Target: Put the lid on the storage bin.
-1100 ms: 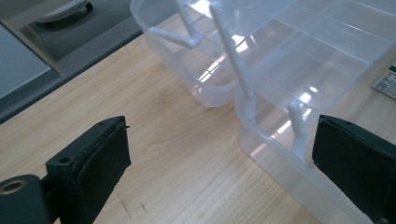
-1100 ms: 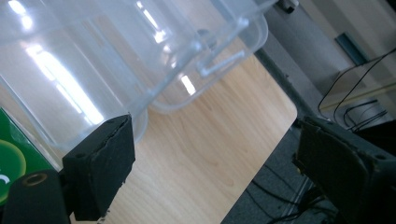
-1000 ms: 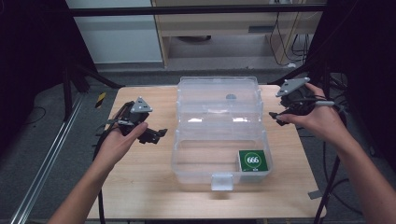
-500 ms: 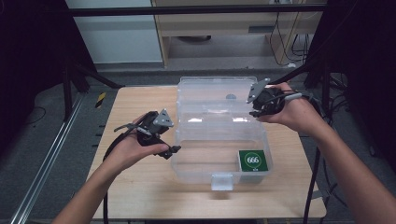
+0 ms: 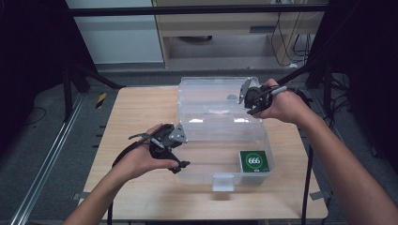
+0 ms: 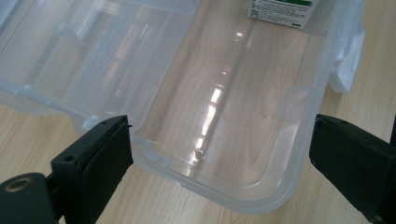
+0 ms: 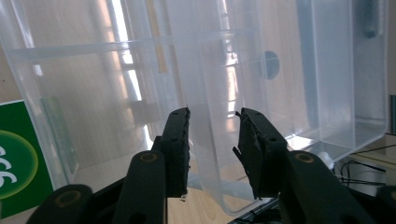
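While the wooden table (image 5: 141,117) carries a clear plastic box (image 5: 220,140) at its centre, lid (image 5: 211,96) raised at the far side, a green packet (image 5: 256,161) lies in the box's near right corner. Left gripper (image 5: 180,157) sits at the box's near left wall, jaws wide apart across that corner. Right gripper (image 5: 248,101) has just been closing, its jaws astride the lid's right edge, gaps visible at both pads

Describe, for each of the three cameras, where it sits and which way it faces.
High view: above the person's side, facing forward and down on the table; both forearms, left gripper, right gripper.
Left gripper view: rides that gripper, faces the clear box corner; wide-open jaws.
Right gripper view: rides that gripper, faces the box's raised lid; its jaws, just closing, straddle the lid edge.
Shared: all three show the green pack.
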{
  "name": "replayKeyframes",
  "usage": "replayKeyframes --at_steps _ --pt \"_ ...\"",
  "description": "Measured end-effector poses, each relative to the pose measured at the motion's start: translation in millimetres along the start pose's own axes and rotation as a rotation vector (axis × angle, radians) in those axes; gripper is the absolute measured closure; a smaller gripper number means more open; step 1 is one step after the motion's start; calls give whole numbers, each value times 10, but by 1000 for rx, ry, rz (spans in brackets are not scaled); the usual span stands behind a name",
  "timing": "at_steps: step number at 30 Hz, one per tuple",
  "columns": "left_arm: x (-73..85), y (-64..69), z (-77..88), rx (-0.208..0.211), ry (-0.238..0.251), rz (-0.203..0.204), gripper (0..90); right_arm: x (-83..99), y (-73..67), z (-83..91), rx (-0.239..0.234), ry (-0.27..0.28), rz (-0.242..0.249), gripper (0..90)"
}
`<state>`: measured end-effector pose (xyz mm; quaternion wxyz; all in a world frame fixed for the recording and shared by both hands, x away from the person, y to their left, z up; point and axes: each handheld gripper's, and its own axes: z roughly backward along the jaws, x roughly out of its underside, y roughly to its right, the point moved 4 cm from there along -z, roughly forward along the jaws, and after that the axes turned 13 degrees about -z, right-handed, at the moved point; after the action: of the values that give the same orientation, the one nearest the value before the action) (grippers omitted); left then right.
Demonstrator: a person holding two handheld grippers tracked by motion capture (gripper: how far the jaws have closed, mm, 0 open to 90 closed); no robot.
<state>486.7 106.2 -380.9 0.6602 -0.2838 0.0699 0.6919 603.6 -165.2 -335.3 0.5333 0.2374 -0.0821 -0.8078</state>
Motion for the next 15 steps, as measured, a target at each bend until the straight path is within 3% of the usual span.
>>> replayKeyframes --at_steps 6,11,15 --pt "-43 68 -57 22 -21 -32 55 -5 -40 -33 -33 -16 31 769" --pt "-55 113 -111 42 -38 -56 55 -1 -51 -37 -32 -10 49 787" --pt "-61 202 -180 91 -54 -85 62 7 -48 -38 -31 -10 54 789"
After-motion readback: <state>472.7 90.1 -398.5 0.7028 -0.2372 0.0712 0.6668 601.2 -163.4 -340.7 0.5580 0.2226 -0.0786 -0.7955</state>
